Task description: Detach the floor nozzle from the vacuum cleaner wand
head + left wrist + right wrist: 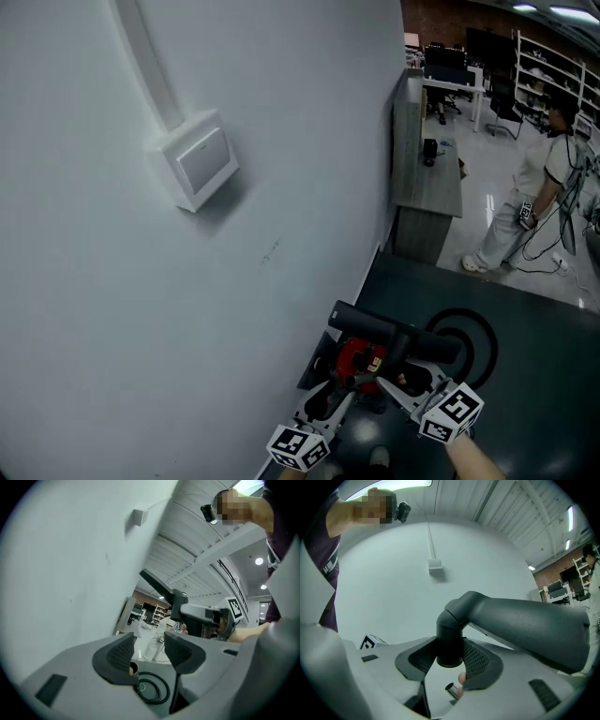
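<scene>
The black floor nozzle (394, 333) is off the floor, its long head lying across the head view. My right gripper (450, 656) is shut on the nozzle's round neck (451, 639), and the wide head (525, 625) reaches off to the right. In the head view this right gripper (401, 367) sits just under the nozzle. My left gripper (150, 648) is open with nothing between its pads, and the left gripper (336, 386) hangs beside the nozzle. A red part (361, 361) shows between the grippers. I cannot make out the wand.
A pale wall (141, 281) with a small box (197, 159) fills the left. A black hose ring (464, 342) lies on the dark floor mat (544, 375). A grey counter (427, 178) stands behind, and a person (530, 202) is farther back.
</scene>
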{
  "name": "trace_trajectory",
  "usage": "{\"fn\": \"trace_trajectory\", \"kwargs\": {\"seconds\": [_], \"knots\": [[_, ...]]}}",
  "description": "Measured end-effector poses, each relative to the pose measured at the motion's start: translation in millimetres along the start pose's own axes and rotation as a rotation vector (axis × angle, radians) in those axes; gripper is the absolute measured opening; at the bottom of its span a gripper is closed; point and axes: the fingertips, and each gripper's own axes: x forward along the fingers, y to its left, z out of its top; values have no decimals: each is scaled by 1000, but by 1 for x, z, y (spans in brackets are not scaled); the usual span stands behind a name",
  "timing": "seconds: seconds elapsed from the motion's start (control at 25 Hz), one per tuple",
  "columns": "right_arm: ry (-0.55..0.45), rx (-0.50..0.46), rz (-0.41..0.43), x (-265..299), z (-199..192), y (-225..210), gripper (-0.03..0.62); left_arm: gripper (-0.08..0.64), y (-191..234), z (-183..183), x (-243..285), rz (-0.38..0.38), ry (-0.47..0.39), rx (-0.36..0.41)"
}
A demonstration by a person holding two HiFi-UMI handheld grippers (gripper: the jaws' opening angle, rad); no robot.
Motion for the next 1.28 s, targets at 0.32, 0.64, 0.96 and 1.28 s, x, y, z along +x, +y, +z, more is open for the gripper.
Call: {"fn": "trace_trajectory", "kwargs": {"seconds": [0.32,0.64,0.96,1.28], "knots": [[-83,130,-33,-35,36,33,173,69,-51,84,-35,24,-21,105],[-129,161,-59,-52,59,49,173,6,-89,123,-51,5,-51,136],[-127,142,-50,-51,56,58,173,5,-87,134,-60,15,-67,149],[-136,143,-40,-47,58,59,173,5,-81,131,-62,23,-59,146]]}}
